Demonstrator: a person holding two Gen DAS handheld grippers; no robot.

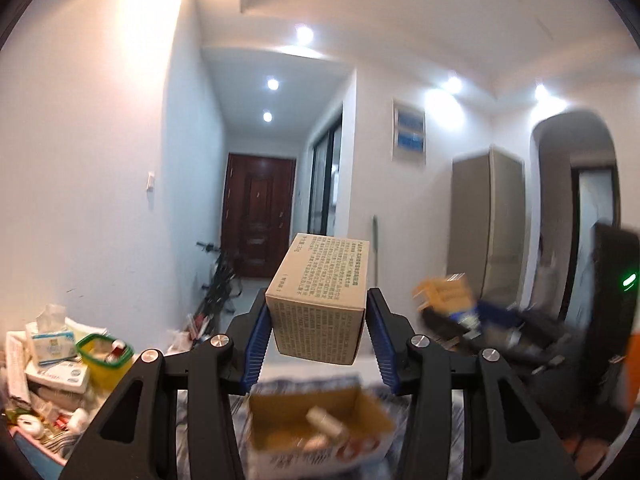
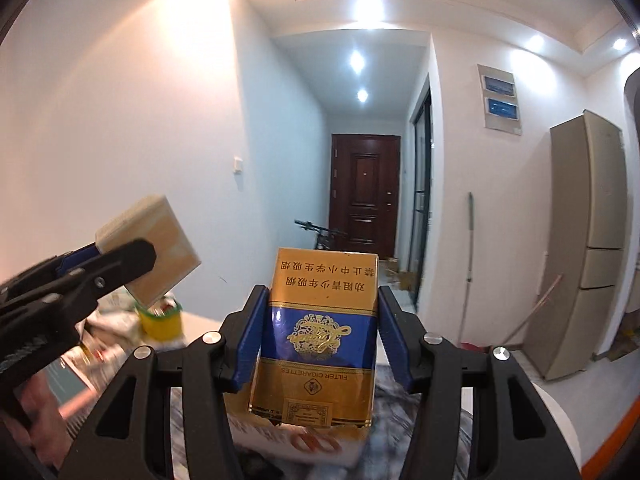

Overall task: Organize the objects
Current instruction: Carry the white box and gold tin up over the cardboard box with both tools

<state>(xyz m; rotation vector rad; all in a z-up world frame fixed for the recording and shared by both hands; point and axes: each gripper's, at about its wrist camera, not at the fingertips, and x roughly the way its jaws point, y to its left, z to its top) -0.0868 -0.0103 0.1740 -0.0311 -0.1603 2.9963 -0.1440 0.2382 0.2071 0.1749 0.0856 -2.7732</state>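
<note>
We find the left gripper (image 1: 318,336) clamped on a small box (image 1: 320,300), directly above the open carton (image 1: 320,424); the right gripper (image 2: 320,344) grips an upright cigarette pack (image 2: 320,336).

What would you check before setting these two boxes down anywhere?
1. Left gripper clamped on the printed cardboard box: ok.
2. Right gripper clamped on the cigarette pack: ok.
3. The two held items apart from each other: ok.
4. Open carton below has spare room: cannot tell, blurred, some items already inside.
5. Clutter by the yellow tub out of the way: ok, it sits off to the left.
</note>
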